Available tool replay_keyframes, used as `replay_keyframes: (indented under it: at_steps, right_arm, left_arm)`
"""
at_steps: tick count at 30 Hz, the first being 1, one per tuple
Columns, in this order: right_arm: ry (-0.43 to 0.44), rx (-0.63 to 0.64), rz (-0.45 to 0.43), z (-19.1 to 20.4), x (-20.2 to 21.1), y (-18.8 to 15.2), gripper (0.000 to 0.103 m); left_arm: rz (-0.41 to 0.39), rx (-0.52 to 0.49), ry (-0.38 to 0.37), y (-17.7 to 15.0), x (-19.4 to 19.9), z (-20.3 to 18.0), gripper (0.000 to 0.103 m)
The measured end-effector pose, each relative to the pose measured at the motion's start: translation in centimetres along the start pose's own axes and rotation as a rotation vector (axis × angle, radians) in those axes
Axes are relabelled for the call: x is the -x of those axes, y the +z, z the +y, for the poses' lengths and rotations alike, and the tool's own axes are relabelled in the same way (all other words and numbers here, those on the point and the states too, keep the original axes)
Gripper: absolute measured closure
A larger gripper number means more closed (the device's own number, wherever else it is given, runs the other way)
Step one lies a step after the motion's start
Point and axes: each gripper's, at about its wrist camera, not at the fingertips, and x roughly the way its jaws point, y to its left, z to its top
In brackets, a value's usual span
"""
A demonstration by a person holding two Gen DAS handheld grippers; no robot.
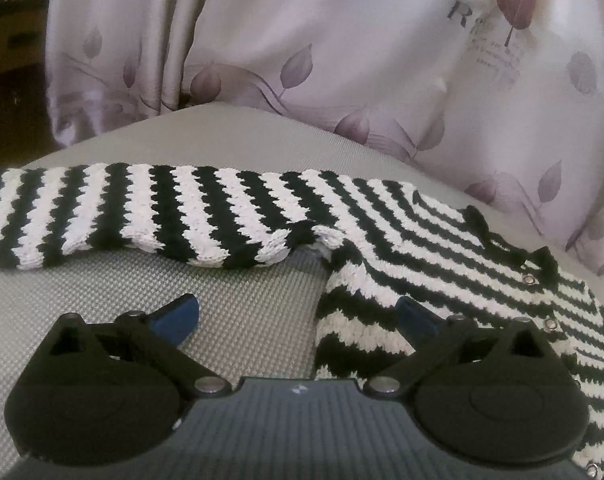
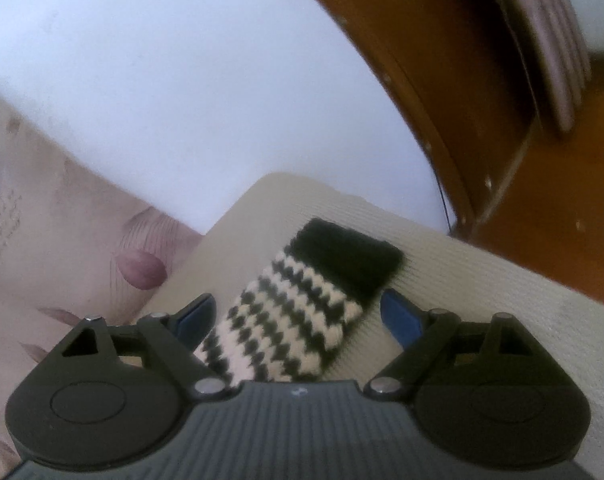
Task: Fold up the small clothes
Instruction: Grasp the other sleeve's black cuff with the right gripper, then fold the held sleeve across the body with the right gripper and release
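Striped knit sleeve (image 2: 302, 312) between spread fingers (image 2: 400, 316)

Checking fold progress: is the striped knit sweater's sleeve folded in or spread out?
Spread out: the black-and-white striped knit sweater's sleeve lies extended flat sideways on the grey mat.

Sweaters: 1 striped sweater (image 1: 442, 248)
Sleeves: 1 in each view, sleeve (image 2: 302, 320)
Snaps: at least 3, snaps (image 1: 528, 279)
Grippers: 2, left gripper (image 1: 298, 312), right gripper (image 2: 298, 312)
Mats: 1 mat (image 1: 222, 320)
Curtains: 1 curtain (image 1: 302, 60)
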Motion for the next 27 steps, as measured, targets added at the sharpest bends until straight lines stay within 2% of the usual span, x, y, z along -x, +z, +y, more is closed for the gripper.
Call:
replay_keyframes:
  at_steps: [2,3,4,9,17,27]
  right_arm:
    - [-0.007,0.031,-0.002,0.5,-0.3,-0.1,0.018]
    - [-0.012,0.049,0.011,0.7,-0.6,-0.1,0.051]
    - [-0.028,0.048,0.040,0.6,-1.1,-0.2,0.092]
    - [-0.030,0.045,0.061,0.4,-1.4,-0.3,0.095]
    - [-0.018,0.039,0.027,0.6,-0.5,-0.1,0.095]
    - [0.006,0.005,-0.008,1.6,1.1,0.7,0.095]
  left_arm:
    - [0.001,0.004,0.000,0.0,-0.1,0.1,0.000]
    - [0.001,0.004,0.002,0.0,-0.2,0.0,0.000]
    - [0.002,0.005,0.005,0.0,-0.2,0.1,0.000]
    - [0.006,-0.010,0.028,0.0,-0.3,-0.1,0.000]
    - [0.034,-0.089,0.106,0.0,-0.9,-1.4,0.000]
    - [0.053,-0.134,0.174,-0.1,-1.1,-1.9,0.000]
